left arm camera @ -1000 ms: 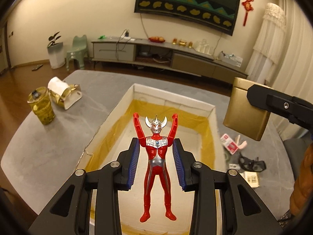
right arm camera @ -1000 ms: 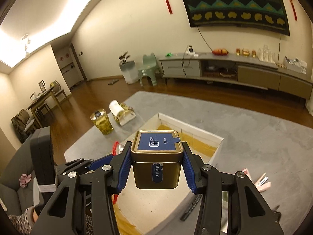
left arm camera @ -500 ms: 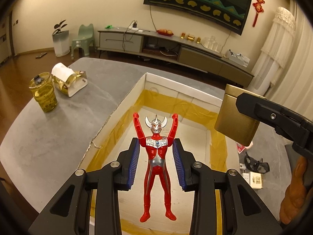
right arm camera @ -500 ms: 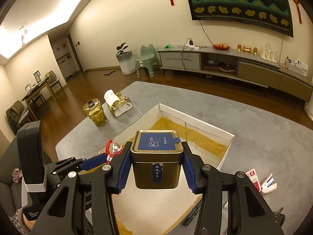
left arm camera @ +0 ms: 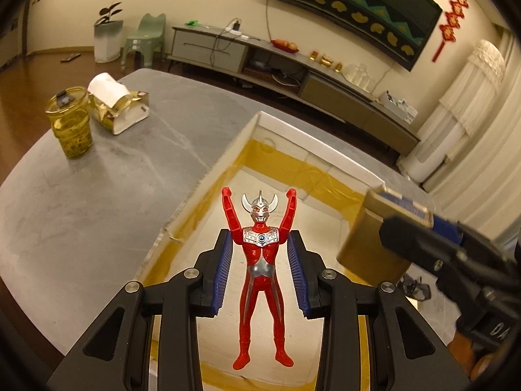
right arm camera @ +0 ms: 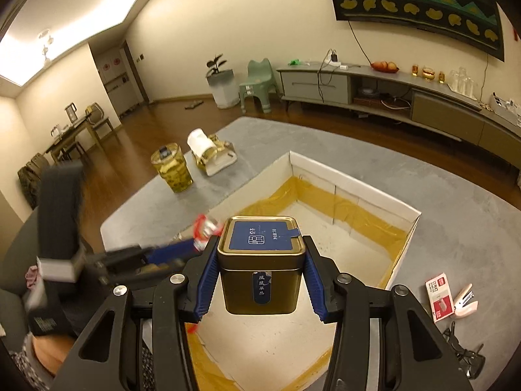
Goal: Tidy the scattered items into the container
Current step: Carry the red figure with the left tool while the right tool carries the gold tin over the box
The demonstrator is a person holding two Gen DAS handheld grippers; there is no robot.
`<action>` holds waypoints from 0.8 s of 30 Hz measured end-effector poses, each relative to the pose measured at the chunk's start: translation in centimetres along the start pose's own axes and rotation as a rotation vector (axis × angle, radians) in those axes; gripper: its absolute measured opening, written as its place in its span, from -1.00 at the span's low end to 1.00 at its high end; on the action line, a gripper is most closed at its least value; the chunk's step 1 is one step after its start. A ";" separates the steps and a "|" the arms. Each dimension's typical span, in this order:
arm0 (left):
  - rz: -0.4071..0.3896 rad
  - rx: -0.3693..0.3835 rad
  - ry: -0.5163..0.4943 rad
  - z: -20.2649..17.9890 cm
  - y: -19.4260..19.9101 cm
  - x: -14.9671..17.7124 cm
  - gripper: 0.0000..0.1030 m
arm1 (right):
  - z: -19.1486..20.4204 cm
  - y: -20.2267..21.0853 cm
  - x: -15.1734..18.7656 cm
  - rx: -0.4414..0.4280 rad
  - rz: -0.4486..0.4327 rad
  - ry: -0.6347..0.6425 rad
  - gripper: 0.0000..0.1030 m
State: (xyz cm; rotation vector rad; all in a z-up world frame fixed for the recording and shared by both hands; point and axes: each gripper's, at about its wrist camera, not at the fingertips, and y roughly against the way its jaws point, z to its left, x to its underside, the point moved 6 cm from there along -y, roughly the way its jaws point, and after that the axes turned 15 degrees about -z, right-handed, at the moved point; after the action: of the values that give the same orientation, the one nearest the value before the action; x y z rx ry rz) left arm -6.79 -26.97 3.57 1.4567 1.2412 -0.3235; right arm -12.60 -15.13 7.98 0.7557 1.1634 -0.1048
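A red and silver hero figure (left arm camera: 260, 260) with raised arms hangs between the blue pads of my left gripper (left arm camera: 260, 270), which is shut on its shoulders. It hangs above the open white cardboard box (left arm camera: 312, 145), whose inside is lined with yellow tape. My right gripper (right arm camera: 260, 280) is shut on a square gold tin (right arm camera: 260, 290) with a blue label, over the near part of the same box (right arm camera: 358, 182). The left wrist view has the tin (left arm camera: 364, 244) low at the right. In the right wrist view the left gripper (right arm camera: 182, 251) is a blur at the left.
A yellow glass jar (left arm camera: 70, 127) and a tissue pack (left arm camera: 114, 107) stand on the grey table (left arm camera: 97, 195) left of the box. Right of the box lie a red and white packet (right arm camera: 439, 296), a pink stapler (right arm camera: 465, 303) and a black item (right arm camera: 465, 355).
Both grippers have come lower and further over the box, each still holding its item. The tin has dropped lower at the right of the left wrist view.
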 end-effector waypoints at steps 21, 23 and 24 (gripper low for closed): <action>0.126 0.050 -0.237 -4.6 -3.8 -0.2 -0.30 | -5.7 -2.2 0.9 0.097 0.102 -0.004 -0.04; 0.126 0.037 -0.265 -4.8 -4.2 0.0 -0.30 | -5.5 -2.8 1.2 0.095 0.116 0.004 -0.04; 0.126 0.030 -0.279 -4.8 -4.3 0.1 -0.30 | -5.4 -3.2 1.4 0.094 0.126 0.012 -0.04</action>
State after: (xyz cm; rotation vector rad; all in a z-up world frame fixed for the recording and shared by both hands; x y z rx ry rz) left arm -12.30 -23.68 2.68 1.4523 0.9199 -0.4449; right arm -17.72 -13.96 4.30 0.9118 1.1253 -0.0494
